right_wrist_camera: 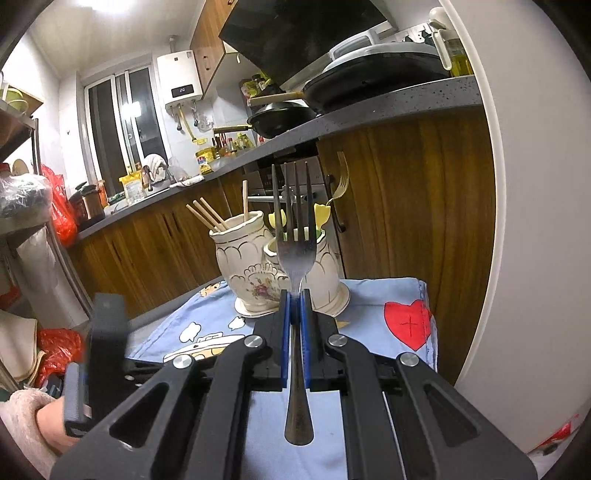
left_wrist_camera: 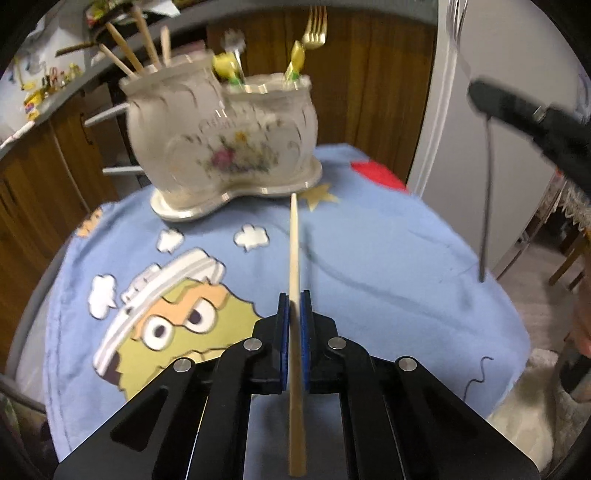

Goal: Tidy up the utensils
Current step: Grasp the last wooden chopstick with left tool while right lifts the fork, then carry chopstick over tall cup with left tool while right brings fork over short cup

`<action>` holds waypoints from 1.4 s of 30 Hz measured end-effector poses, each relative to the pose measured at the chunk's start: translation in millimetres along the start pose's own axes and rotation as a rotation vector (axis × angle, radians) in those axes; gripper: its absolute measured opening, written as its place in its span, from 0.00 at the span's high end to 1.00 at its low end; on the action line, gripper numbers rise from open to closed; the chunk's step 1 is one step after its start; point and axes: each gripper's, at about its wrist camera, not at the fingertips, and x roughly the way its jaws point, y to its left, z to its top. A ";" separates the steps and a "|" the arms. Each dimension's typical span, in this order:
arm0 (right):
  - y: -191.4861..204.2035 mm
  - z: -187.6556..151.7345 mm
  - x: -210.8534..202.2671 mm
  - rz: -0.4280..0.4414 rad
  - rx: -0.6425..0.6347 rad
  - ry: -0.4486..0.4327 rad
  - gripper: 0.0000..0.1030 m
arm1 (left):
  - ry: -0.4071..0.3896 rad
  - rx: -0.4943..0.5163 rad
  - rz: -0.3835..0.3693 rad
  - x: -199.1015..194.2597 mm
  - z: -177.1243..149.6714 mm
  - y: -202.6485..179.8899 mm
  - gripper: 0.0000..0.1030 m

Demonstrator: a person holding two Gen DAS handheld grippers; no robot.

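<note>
My left gripper (left_wrist_camera: 294,299) is shut on a pale wooden chopstick (left_wrist_camera: 293,240), whose tip points at the foot of the white floral ceramic utensil holder (left_wrist_camera: 221,140). The holder's taller left compartment has several chopsticks (left_wrist_camera: 136,48). Its right compartment holds a gold fork (left_wrist_camera: 314,26) and yellow-handled pieces (left_wrist_camera: 225,64). My right gripper (right_wrist_camera: 294,295) is shut on a steel fork (right_wrist_camera: 295,254), tines up, held above the table just short of the holder (right_wrist_camera: 251,266). In the left wrist view that fork's handle (left_wrist_camera: 487,206) hangs down at the right.
A blue cartoon cloth (left_wrist_camera: 369,258) covers the small table, with the holder at its far edge. Wooden cabinets (right_wrist_camera: 406,206) stand close behind, under a counter with pans (right_wrist_camera: 280,118). A white fridge wall (right_wrist_camera: 535,221) is at the right. A hand (right_wrist_camera: 55,424) shows at the lower left.
</note>
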 end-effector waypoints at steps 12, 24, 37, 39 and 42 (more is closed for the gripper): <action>12.4 2.1 0.5 -0.019 -0.012 -0.081 0.95 | -0.372 -0.024 -0.119 -69.1 7.3 32.4 0.94; 35.1 57.5 50.1 -0.028 -0.062 -0.119 0.95 | -0.547 -0.048 -0.097 -58.6 72.4 83.1 0.94; 27.4 96.9 113.7 -0.053 -0.046 -0.190 0.95 | -0.697 -0.149 -0.189 -26.2 142.7 111.6 0.94; 21.5 97.6 119.4 -0.055 -0.042 -0.184 0.95 | -0.704 -0.157 -0.179 -22.9 148.7 114.4 0.94; 14.8 98.7 125.3 -0.051 -0.029 -0.180 0.95 | -0.721 -0.169 -0.158 -19.1 158.6 118.1 0.94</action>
